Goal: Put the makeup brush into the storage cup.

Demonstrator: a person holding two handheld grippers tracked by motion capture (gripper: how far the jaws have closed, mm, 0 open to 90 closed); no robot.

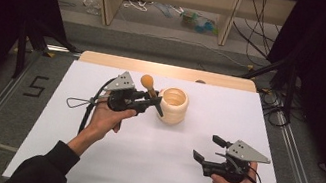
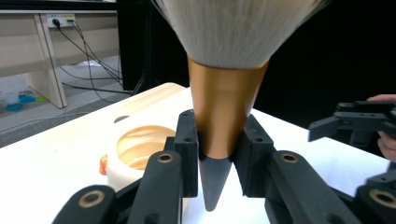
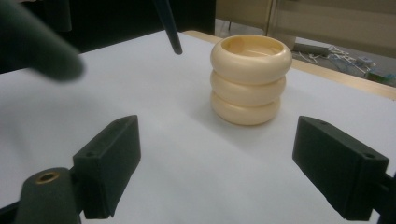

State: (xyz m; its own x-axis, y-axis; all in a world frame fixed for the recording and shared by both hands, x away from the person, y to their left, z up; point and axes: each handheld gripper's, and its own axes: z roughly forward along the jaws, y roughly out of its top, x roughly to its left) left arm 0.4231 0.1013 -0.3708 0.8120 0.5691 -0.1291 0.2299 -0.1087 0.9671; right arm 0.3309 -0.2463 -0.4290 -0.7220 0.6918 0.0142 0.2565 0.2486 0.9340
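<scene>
White table (image 1: 88, 159) under dark surroundings. My left gripper (image 1: 151, 100) had its jaws clamped on a makeup brush (image 2: 224, 93) at the gold ferrule, dark handle tip hanging beside the cream ringed cup (image 1: 172, 105). Cup interior looked empty in what I saw. My right gripper (image 1: 207, 149) hovered near, jaws wide, holding nothing.

My left gripper (image 1: 151, 100) clamps a makeup brush (image 2: 224, 93) by its copper ferrule, black handle tip pointing down, just beside a cream ribbed holder (image 1: 172, 106) standing upright on the white table.
</scene>
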